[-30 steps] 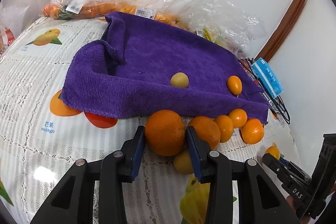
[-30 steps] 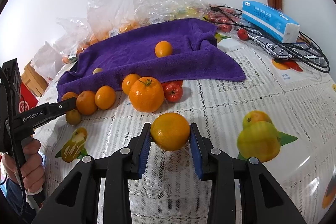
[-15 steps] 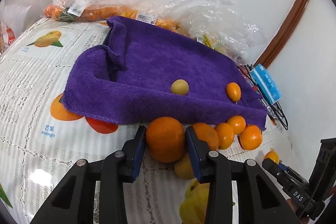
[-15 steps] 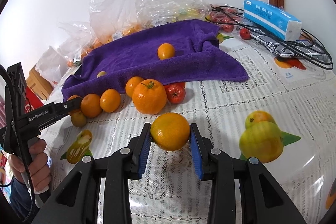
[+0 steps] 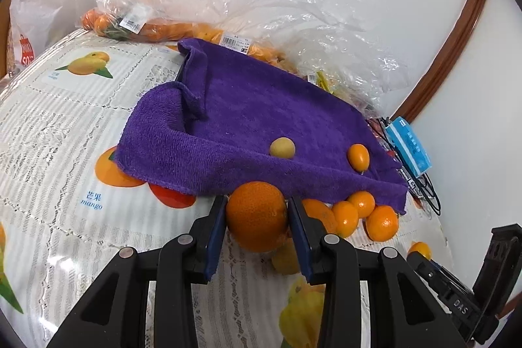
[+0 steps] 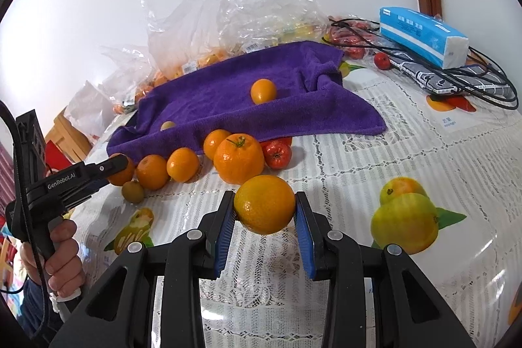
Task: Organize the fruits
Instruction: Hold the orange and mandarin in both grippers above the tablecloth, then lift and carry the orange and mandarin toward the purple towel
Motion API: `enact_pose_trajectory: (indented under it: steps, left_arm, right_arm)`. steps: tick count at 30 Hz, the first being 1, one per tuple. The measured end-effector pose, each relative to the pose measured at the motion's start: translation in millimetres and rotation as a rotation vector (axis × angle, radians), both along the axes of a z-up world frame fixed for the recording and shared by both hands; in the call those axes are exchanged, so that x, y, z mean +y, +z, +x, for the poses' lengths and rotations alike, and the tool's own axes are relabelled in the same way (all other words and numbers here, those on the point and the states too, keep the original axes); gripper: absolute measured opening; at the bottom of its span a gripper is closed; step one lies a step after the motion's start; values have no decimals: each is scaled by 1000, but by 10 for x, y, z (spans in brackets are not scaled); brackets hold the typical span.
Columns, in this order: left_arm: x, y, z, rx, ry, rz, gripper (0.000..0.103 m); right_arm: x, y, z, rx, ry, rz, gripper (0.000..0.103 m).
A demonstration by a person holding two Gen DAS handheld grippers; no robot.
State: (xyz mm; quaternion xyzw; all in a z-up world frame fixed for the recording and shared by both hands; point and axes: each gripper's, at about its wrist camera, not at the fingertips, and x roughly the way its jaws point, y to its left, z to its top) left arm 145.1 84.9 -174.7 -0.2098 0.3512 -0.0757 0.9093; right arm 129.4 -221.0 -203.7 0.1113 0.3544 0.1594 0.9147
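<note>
The left tool (image 5: 257, 222) holds a big orange (image 5: 256, 216) between its blue pads, just in front of the purple towel (image 5: 254, 119) edge. The right tool (image 6: 265, 217) grips another orange (image 6: 264, 204) (a smoother one) above the surface (image 6: 359, 158), near a row of small oranges (image 6: 182, 164) and a tomato (image 6: 277, 154).

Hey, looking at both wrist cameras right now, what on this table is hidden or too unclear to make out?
- Left wrist view: the small yellowish fruit is mostly behind the orange that the left claw holds.
- Right wrist view: the red tomato is partly behind the stemmed orange, and the purple towel hides what lies under it.
- Both views: the fruit inside the plastic bags is blurred by crinkled film, and the labels are too small to read.
</note>
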Motion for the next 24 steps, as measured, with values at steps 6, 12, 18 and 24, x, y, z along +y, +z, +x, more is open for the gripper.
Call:
enact_pose_trajectory:
  steps: [6, 12, 18, 24]
  left_arm:
    - [-6, 67, -136, -41, 18, 38, 36]
    - [-40, 167, -277, -90, 35, 94, 36]
    - [-34, 300, -384, -96, 48, 81, 36]
    - [-44, 564, -361, -145, 47, 91, 36]
  right_arm:
    - [17, 33, -89, -12, -24, -26, 36]
    - [71, 116, -216, -17, -11, -34, 36]
    - [141, 433, -260, -80, 4, -44, 36]
    - [293, 772, -179, -166, 21, -79, 36]
